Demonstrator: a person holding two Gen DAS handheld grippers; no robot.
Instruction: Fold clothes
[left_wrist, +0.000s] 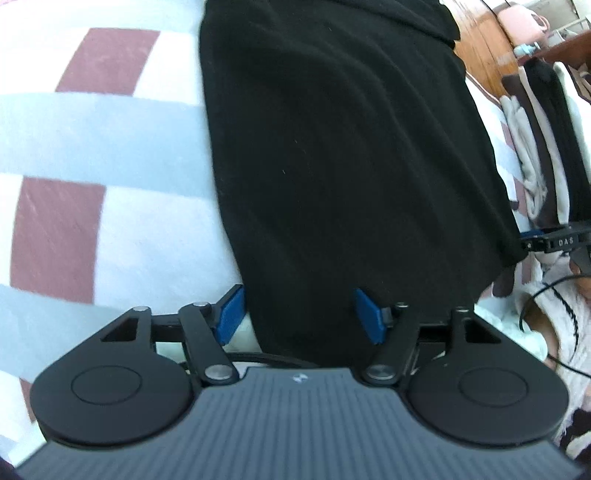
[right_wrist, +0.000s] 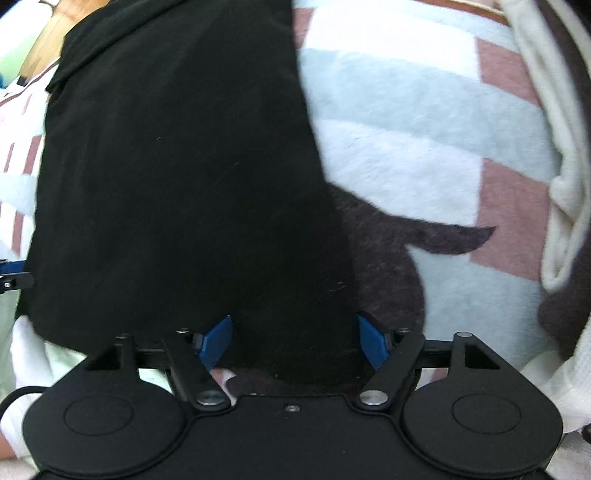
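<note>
Between the spread blue fingers of the left gripper and the right gripper lies the near hem of the black garment; neither clamps it. A grab could catch the blanket beneath, or just one layer, skewing the fold. Ahead, the cloth runs flat away from both tools.

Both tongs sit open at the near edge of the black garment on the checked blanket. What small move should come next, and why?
Probably close both tongs on the near hem. The left tongs and right tongs each stand open with the black garment lying between their blue pads, so neither grips it yet. The cloth lies spread along the checked blanket, seemingly ready for its near edge to be lifted and folded away.
</note>
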